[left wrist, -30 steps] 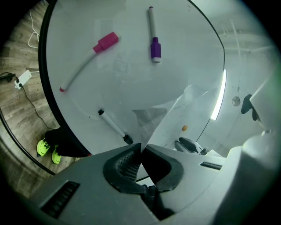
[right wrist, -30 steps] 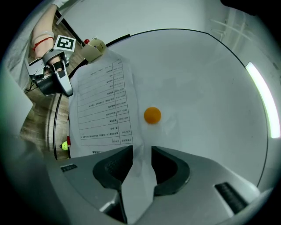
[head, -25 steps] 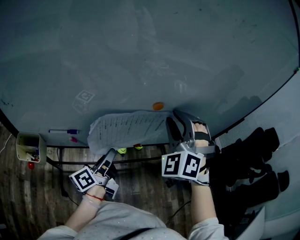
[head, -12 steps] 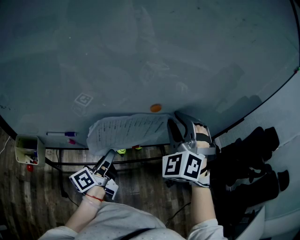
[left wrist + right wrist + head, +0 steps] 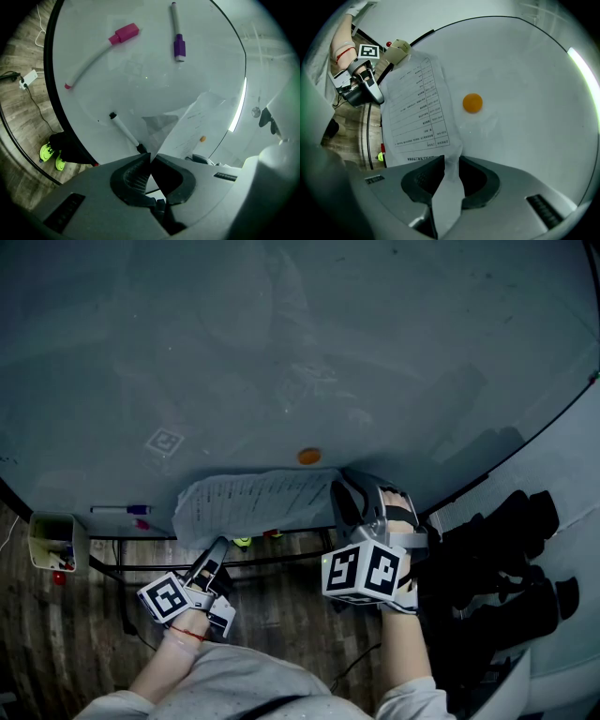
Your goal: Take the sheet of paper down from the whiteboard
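Left gripper view: marker [image 5: 124, 133] beside paper [image 5: 197, 123]

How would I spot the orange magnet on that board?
Start at the big whiteboard. Near its lower edge in the head view hangs a printed sheet; the magnet sits just above the sheet's right end, apart from it. It is small, round and orange, unlike the long thin markers at the left.

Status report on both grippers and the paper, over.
Left gripper shut on corner of sheet of paper. Right gripper fingers just closing, sheet between them, not yet clamped. Orange magnet beside sheet, not on it.
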Action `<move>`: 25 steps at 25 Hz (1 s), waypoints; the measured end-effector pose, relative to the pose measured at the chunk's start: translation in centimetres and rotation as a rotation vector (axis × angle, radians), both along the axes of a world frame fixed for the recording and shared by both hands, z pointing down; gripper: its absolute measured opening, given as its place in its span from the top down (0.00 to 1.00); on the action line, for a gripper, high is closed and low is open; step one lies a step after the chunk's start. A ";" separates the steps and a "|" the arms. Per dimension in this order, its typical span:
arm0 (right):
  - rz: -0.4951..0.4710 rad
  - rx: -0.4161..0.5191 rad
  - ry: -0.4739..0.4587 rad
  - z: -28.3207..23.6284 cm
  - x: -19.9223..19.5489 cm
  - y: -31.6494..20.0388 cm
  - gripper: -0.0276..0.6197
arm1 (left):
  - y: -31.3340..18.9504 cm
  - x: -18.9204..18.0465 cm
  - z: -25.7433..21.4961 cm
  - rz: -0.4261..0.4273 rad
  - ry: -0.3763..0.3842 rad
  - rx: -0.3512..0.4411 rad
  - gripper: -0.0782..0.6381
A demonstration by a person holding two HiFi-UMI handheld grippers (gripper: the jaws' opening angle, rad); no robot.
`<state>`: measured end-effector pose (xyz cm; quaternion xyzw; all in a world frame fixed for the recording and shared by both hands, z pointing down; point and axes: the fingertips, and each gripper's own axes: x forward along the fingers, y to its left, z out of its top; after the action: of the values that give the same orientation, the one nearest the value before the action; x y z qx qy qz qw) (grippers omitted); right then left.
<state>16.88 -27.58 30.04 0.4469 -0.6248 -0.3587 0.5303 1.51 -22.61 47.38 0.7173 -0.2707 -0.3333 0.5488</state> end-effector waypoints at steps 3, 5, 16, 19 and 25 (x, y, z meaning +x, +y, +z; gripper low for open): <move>0.008 -0.002 0.006 0.2 0.2 0.0 0.83 | 0.0 0.0 -0.1 0.002 0.006 -0.003 0.87; 0.014 -0.002 0.008 0.3 0.4 -0.1 0.87 | 0.1 0.0 0.0 0.005 0.006 -0.007 0.87; 0.021 0.006 -0.015 0.5 0.2 0.6 0.90 | 1.0 -0.1 0.9 0.019 -0.075 0.000 0.87; 0.022 0.008 -0.028 0.6 0.1 0.8 0.91 | 1.3 -0.3 1.3 0.024 -0.166 0.027 0.87; 0.022 0.019 -0.047 0.6 0.1 1.3 0.91 | 1.8 0.2 -0.1 0.045 -0.222 0.134 0.87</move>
<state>17.00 -26.28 30.64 0.4672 -0.6288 -0.3480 0.5150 1.68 -20.82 47.26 0.7906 -0.2907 -0.2570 0.4736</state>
